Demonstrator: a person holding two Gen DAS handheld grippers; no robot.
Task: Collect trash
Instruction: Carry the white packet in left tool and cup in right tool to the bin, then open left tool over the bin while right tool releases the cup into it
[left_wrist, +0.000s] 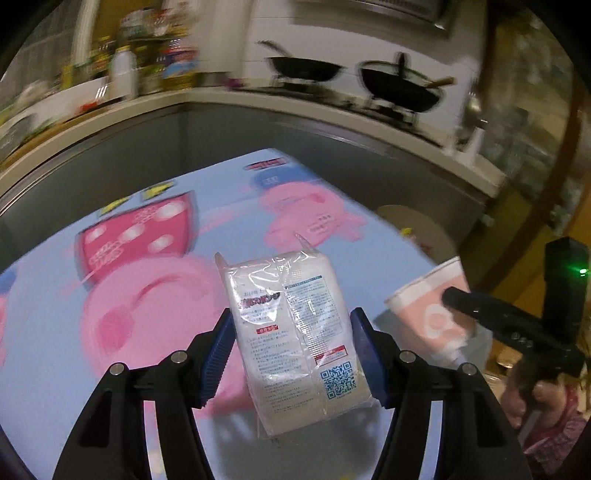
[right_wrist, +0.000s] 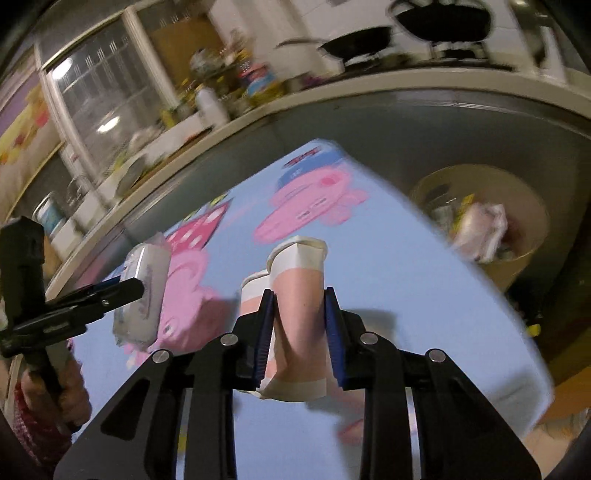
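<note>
My left gripper (left_wrist: 291, 325) is shut on a white plastic packet (left_wrist: 295, 332) with printed text and a QR code, lifted above the blue cartoon tablecloth (left_wrist: 129, 280). My right gripper (right_wrist: 299, 306) is shut on a squashed pink and white paper cup (right_wrist: 299, 314), also off the table. In the left wrist view the cup (left_wrist: 424, 310) and the right gripper (left_wrist: 458, 299) show at the right. The packet (right_wrist: 142, 291) and the left gripper (right_wrist: 129, 288) appear at the left of the right wrist view. A round bin (right_wrist: 532, 206) with crumpled trash inside stands beyond the table's right edge.
A kitchen counter (left_wrist: 207, 96) curves behind the table, crowded with bottles and jars. Two black woks (left_wrist: 399, 85) sit on the stove. A person's hand (right_wrist: 48, 391) in a patterned sleeve holds the left gripper's handle. The table edge (right_wrist: 480, 273) drops off toward the bin.
</note>
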